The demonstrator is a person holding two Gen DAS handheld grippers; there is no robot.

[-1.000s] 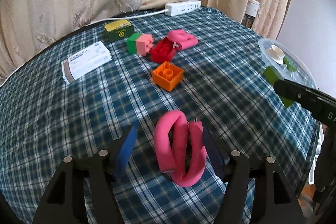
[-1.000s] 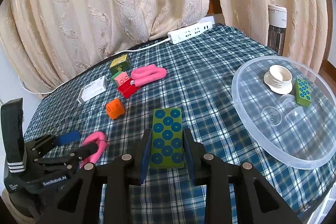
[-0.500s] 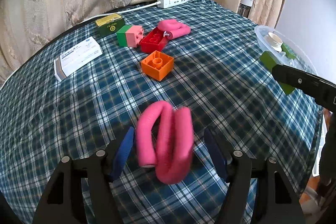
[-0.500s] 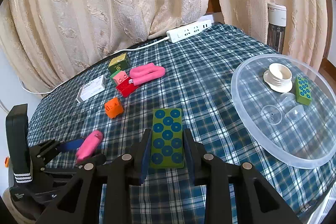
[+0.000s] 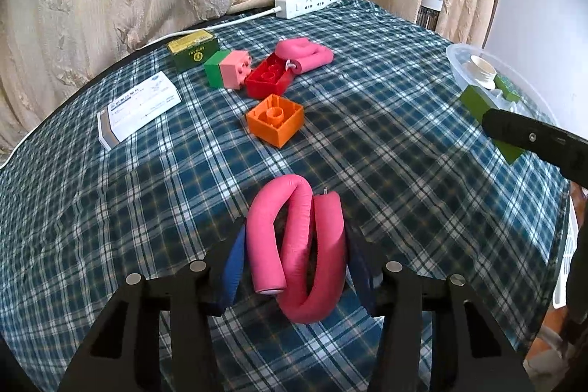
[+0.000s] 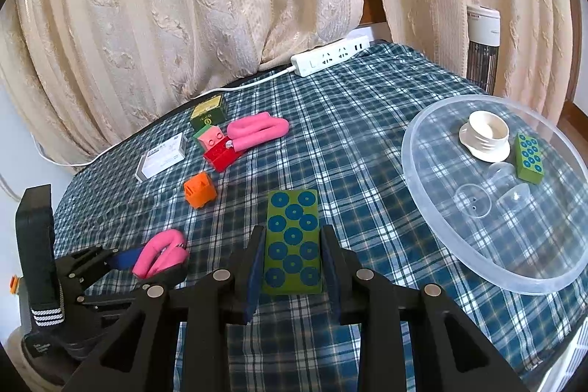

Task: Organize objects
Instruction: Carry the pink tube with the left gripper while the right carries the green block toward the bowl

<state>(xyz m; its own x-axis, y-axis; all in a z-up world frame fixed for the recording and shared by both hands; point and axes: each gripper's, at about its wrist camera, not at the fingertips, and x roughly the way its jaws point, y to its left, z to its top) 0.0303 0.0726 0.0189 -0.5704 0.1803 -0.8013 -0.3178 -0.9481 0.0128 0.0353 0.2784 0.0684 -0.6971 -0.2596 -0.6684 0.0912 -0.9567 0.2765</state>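
Two tongs going at once over the checked tablecloth. The left gripper is closing its jaws around a folded pink foam roller, and the blue pads look like they're already touching its sides, with the roller's loop poking out ahead of the tips. The right gripper is clamped tight on a green block with blue dots, held flat between the fingers. Ahead and to the right of it sits a clear round tray with another dotted green block and a white cap inside. Further out in front of the left tongs: an orange brick, a red brick, a second pink roller.
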